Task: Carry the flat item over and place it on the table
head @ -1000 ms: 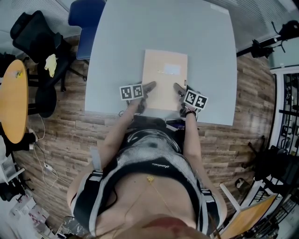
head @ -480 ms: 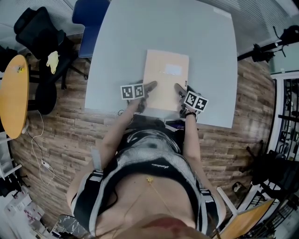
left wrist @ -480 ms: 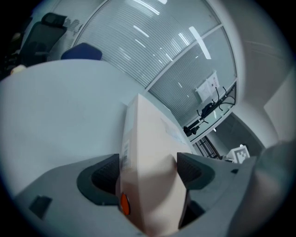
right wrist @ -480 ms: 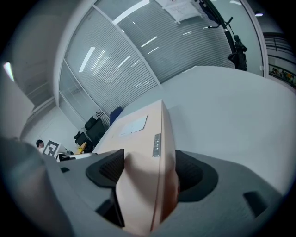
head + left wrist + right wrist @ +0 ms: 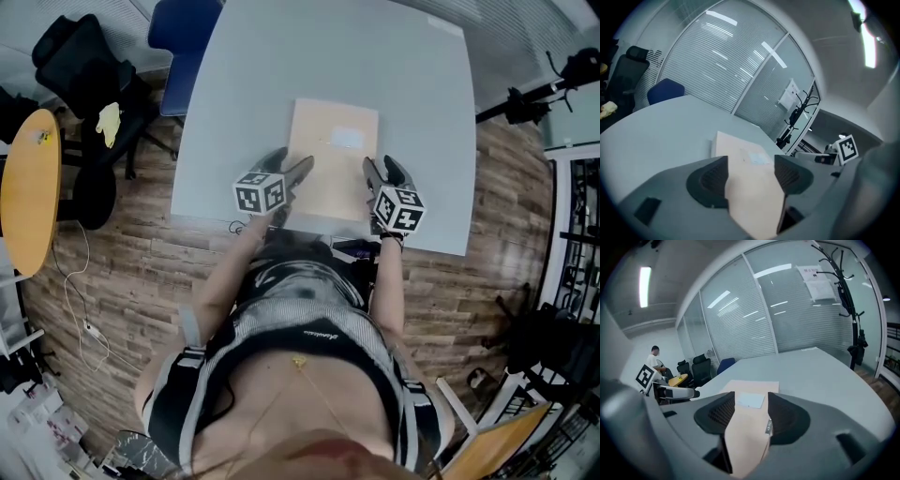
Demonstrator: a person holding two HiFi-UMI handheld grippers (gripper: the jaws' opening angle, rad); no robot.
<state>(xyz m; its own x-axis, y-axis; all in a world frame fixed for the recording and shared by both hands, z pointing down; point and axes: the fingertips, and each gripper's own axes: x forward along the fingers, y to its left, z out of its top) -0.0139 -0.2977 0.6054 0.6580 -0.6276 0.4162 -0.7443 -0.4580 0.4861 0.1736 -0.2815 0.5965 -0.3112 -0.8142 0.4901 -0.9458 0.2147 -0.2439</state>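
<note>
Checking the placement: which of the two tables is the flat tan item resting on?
The flat tan item rests on the large grey table at the centre, not the small round wooden table at the left.

Blue chair [image 5: 183, 37] stands just beside black office chair [image 5: 80, 61] on wood-plank floor [image 5: 122, 272]. Round orange-topped side table [image 5: 28, 202] at left. Yellow item [image 5: 108, 120] near black chair. White cable [image 5: 89, 328] on floor.

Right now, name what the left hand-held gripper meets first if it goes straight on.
The flat tan paper envelope: it already lies between the closing jaws of the left hand-held gripper. Beyond it, seemingly only the bare grey table.
</note>
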